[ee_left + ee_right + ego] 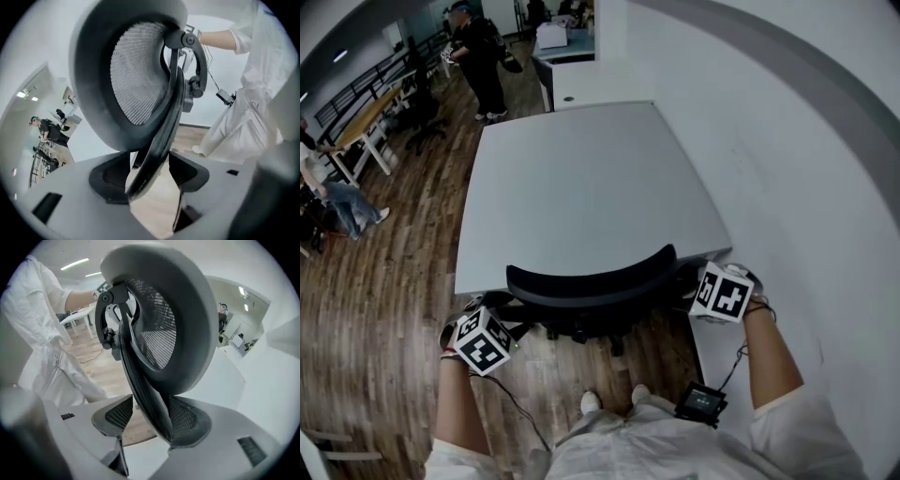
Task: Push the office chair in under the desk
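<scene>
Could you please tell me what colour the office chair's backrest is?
The backrest is black, with a see-through mesh panel; the right gripper view shows it best.

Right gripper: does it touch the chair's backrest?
Touching: the right gripper view shows the backrest frame lying against one pad; a gap shows at the other.

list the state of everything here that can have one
office chair, pushed in, its back at the near edge of the desk
left claw, open, one side of the chair's back between its pads, not clamped
right claw, open, the other side between its pads, not clamped
</scene>
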{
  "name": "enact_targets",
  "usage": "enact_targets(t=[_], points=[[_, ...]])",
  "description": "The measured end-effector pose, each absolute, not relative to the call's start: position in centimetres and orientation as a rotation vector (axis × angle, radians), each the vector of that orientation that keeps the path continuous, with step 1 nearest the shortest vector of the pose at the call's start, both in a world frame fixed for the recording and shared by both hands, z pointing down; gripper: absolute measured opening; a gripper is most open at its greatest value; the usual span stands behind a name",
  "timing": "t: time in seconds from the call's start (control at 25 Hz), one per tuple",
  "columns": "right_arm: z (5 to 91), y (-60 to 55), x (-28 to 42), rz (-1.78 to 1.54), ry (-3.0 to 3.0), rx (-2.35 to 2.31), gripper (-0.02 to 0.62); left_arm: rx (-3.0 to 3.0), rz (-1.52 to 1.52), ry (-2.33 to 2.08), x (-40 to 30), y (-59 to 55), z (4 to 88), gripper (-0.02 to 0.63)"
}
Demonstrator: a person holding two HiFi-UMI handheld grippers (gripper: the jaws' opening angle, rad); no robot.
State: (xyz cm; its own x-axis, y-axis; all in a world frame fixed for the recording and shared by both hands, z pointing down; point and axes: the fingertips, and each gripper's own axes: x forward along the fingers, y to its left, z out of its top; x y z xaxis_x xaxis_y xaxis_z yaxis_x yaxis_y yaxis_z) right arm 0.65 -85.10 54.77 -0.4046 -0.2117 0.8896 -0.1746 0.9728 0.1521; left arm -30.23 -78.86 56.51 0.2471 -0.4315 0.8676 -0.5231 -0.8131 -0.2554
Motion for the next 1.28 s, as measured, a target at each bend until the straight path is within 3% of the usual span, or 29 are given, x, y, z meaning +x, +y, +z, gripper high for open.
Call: enact_targets(t=[0.36, 0.52, 0.64, 0.96, 1.28], points=[[53.2, -84.0, -1.0, 0.006, -2.182, 0.454, 0.203, 2.465, 1.266, -1.237, -28.1, -78.2, 53.5, 0.178], [52.7, -83.9, -1.6, 0.005, -2.247, 0.55, 0.182, 2.447, 0.966, -1.393, -27.5, -78.7, 51.7, 0.131], [51.5, -83.6, -2.1, 0.015, -2.325, 0.61, 0.093, 2.437, 0.751, -1.427, -26.4, -78.6, 50.7, 0.101], [49.3, -82.4, -2.3, 0.137, -2.493, 0.743, 0.044, 2.397, 0.574, -1.488, -24.8, -78.8, 50.0, 0.042], [47.8, -81.6, -2.3, 0.266, -2.613, 0.817, 0.036, 2.386, 0.538, -1.493, -23.9, -78.5, 49.9, 0.034]])
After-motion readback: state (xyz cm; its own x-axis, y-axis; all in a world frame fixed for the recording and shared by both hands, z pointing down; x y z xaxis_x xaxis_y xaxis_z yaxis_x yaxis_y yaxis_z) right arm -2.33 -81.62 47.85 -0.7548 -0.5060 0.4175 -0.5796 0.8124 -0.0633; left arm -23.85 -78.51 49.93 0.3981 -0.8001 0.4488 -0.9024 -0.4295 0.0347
